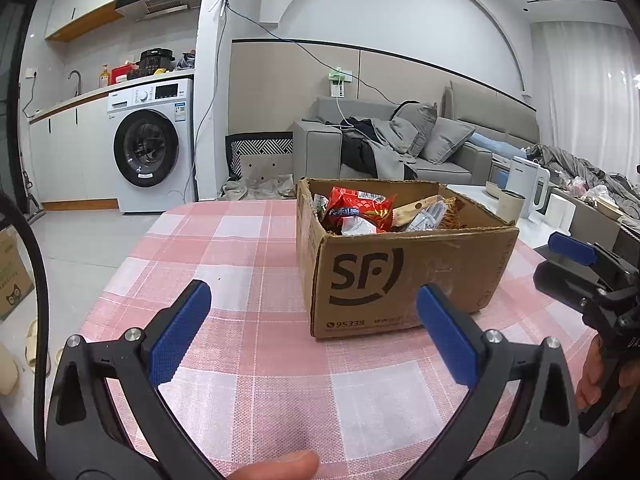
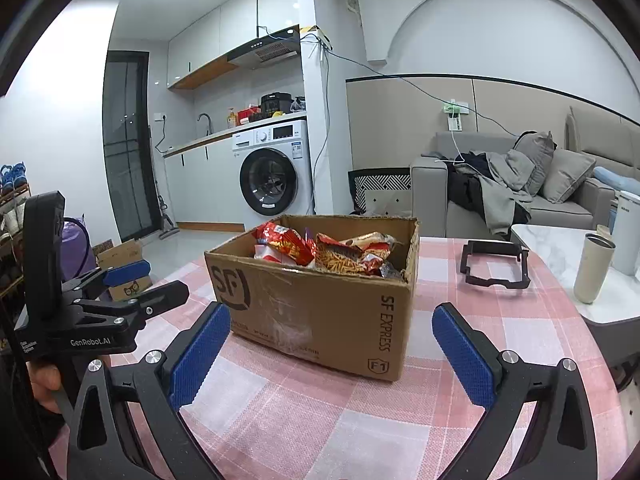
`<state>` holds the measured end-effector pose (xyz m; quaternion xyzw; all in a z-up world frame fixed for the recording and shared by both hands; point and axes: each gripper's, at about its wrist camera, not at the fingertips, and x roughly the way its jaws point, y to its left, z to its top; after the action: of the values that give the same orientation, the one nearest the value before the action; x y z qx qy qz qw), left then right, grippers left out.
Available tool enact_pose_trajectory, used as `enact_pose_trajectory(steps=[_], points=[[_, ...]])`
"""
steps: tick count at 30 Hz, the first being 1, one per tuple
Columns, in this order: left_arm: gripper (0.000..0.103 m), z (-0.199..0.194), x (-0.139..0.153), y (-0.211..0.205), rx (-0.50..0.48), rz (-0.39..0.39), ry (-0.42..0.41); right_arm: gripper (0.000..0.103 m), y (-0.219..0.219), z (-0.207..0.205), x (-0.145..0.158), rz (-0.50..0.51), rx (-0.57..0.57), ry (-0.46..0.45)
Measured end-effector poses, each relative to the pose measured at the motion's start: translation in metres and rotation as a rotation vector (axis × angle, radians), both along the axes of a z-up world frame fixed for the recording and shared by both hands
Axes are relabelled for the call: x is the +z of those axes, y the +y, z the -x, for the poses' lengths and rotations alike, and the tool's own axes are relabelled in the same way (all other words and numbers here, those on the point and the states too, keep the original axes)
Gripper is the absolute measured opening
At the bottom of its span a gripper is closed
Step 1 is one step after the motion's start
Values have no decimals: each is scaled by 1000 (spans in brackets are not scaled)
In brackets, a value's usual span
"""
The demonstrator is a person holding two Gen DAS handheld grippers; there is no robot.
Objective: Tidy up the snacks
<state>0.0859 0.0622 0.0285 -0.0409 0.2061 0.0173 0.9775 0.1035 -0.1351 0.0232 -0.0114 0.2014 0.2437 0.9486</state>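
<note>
An open brown SF Express cardboard box [image 2: 320,304] sits on a table under a pink-and-white checked tablecloth [image 2: 300,420], heaped with crinkled snack packets [image 2: 320,250], mostly red and orange, some pale. The left gripper [image 1: 314,330] and right gripper [image 2: 332,354] both hover above the cloth on the near side of the box, blue-padded fingers spread wide, holding nothing. A black rectangular frame [image 2: 494,266] lies on the cloth right of the box. A beige tumbler [image 2: 594,266] stands on a white side table [image 2: 560,248] beyond.
</note>
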Motion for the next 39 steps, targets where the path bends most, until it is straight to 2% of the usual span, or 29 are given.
enact_pose_trajectory(steps=[39], points=[[103,-6,-4,-2,-8,-1,16,103,-5,-4,-6,-2,-11,7]])
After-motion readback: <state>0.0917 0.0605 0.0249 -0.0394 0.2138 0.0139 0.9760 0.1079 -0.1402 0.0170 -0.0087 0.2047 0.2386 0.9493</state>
